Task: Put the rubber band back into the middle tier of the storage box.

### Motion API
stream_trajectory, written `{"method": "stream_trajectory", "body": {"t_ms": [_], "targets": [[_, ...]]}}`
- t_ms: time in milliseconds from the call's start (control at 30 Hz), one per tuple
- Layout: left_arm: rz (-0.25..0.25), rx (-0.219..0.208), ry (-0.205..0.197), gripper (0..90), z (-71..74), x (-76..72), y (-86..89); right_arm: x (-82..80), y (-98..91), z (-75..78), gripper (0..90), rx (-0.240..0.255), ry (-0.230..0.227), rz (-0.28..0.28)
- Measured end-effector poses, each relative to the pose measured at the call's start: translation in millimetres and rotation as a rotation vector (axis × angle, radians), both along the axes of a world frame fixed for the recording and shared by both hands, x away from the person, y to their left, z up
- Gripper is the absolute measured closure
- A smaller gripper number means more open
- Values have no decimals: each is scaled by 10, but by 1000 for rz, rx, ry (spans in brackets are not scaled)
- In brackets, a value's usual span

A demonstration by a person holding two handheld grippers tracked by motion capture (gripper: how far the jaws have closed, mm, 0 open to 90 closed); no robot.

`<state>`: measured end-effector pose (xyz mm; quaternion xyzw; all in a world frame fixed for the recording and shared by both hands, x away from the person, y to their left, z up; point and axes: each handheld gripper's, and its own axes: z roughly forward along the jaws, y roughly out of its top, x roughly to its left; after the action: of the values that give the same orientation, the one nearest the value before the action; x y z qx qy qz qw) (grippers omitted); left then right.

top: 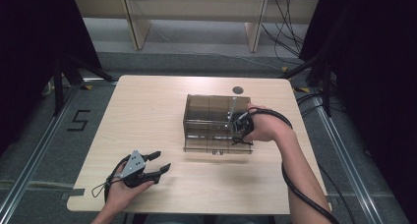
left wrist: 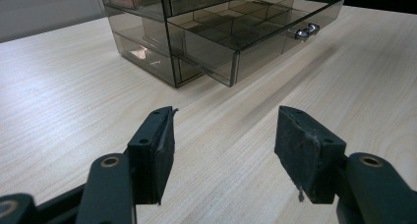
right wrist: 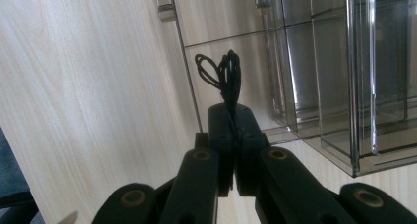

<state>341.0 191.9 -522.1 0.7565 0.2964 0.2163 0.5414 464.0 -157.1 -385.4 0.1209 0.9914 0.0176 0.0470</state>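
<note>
A smoky transparent drawer cabinet [top: 209, 111] stands right of the table's middle, with one compartmented drawer [left wrist: 255, 35] pulled out toward the near edge; the drawer front carries silver knobs [left wrist: 305, 31]. My right gripper [top: 241, 126] hangs over the cabinet's right side, shut on a bunch of thin black elastic loops [right wrist: 223, 74]. In the right gripper view the loops stick out past the right gripper [right wrist: 232, 111] above a drawer compartment [right wrist: 231, 52], just inside its front wall. My left gripper [top: 160, 163] rests low at the front left, open, and the left gripper [left wrist: 223, 145] has bare wood between its pads.
A dark round grommet [top: 238, 90] sits near the table's far edge. The light wooden table [top: 147, 111] has bare room left of the cabinet. Black cable [top: 295, 184] trails along the right forearm. Floor rails and a "5" mark [top: 78, 120] lie at the left.
</note>
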Motion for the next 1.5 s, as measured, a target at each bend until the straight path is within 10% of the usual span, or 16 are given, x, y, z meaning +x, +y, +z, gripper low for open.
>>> {"method": "stream_trajectory", "body": {"t_ms": [1500], "targets": [[-2, -2, 0, 397, 0, 0, 0, 96, 53, -176, 885, -5, 24, -1]]}}
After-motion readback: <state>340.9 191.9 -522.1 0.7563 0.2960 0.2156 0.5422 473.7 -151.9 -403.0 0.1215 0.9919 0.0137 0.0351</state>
